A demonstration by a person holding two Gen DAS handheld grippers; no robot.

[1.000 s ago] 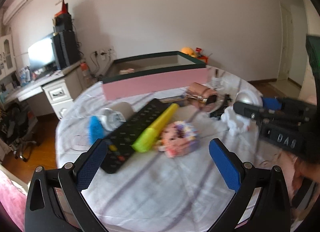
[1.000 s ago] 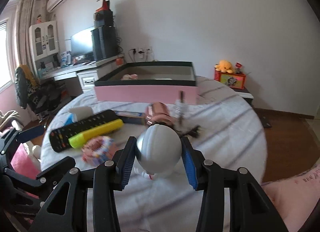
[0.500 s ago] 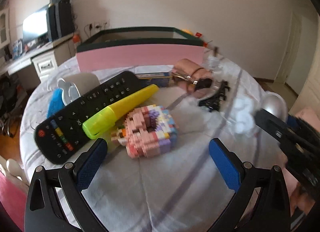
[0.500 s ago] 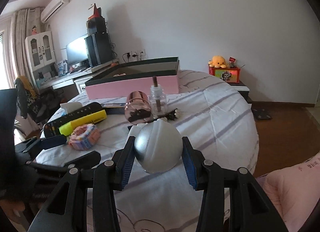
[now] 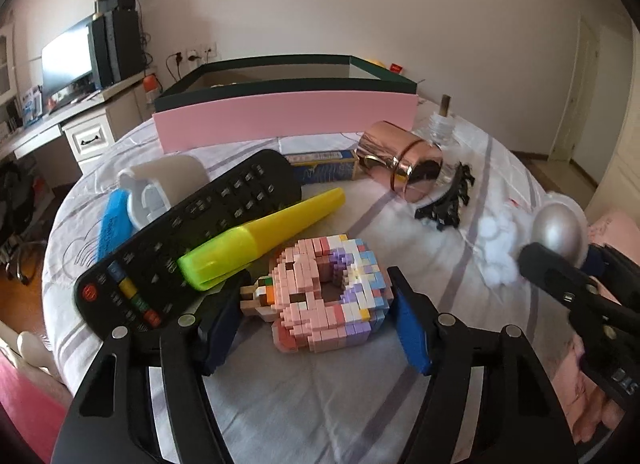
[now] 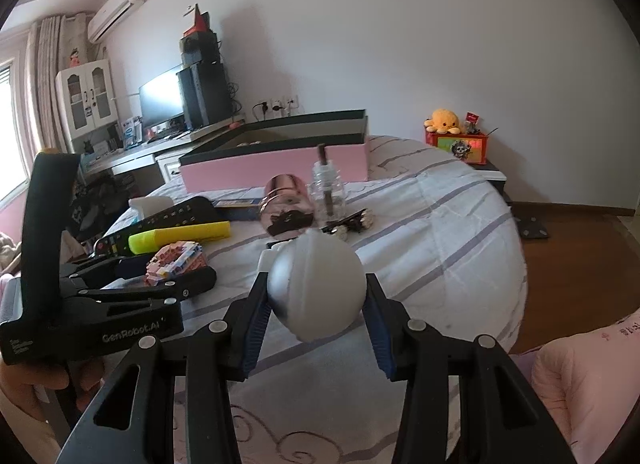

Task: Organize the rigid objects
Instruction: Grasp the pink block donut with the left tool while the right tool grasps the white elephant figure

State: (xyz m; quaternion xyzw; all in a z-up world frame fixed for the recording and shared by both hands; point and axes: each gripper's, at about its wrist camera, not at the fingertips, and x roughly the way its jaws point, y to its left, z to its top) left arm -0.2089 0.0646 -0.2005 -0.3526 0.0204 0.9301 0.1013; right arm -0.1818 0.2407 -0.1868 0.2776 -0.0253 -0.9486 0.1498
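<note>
Your left gripper (image 5: 316,324) is low over the round table (image 5: 360,396), and its jaws are closing around the pink block donut (image 5: 326,296). The donut lies on the striped cloth between the blue pads; whether they press on it yet, you cannot tell from either view. Just beyond it the yellow marker (image 5: 264,238) rests against the black remote (image 5: 188,232), with a white cup (image 5: 164,184) on its side behind them.

Your right gripper (image 6: 316,324) has its jaws partly closed on a silver ball (image 6: 316,288), both pads tight against its sides, held above the table's near edge.

Farther back lie a copper cup (image 5: 404,166) on its side, a black clip (image 5: 448,200) and a small bottle (image 6: 328,194). The pink box (image 5: 284,120) stands open at the far side.
</note>
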